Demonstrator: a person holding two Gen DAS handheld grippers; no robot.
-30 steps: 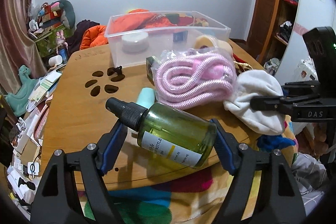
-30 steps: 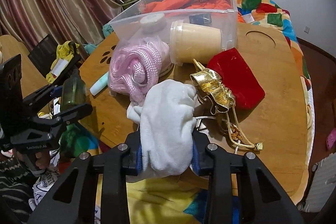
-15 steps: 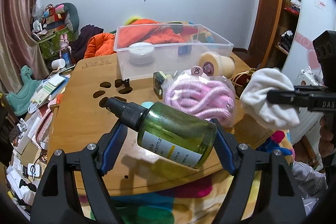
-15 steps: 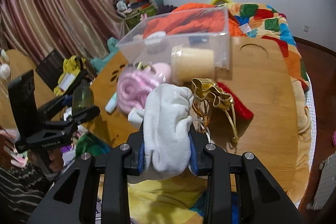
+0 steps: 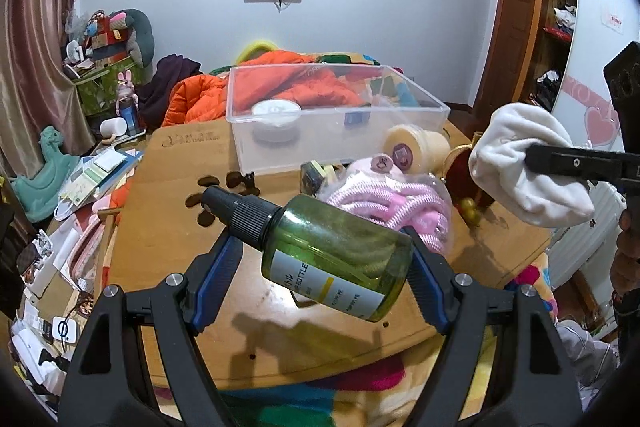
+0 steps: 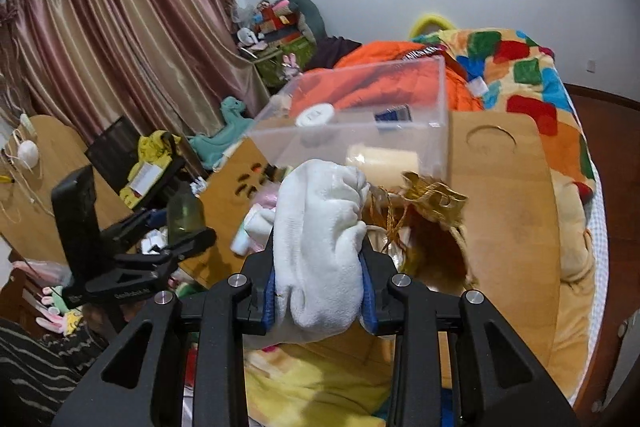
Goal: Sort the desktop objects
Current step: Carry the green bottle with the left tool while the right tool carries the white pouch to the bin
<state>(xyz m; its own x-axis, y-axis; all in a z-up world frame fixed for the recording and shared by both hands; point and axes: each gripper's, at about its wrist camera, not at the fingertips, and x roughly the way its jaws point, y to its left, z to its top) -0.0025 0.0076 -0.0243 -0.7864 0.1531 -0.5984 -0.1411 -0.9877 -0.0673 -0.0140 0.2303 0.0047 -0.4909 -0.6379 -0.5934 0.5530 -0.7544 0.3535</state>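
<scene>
Crosswise, left tongs (image 5: 320, 267) clamp the green bottle (image 5: 336, 259); right tongs (image 6: 320, 291) squeeze the white cloth (image 6: 320, 239).

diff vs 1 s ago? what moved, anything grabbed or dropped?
The right gripper has lifted the white cloth clear of the table. The left gripper has raised the green bottle slightly. Nothing grabbed or dropped: both grips hold. The clear bin and pink rope have not moved.
</scene>
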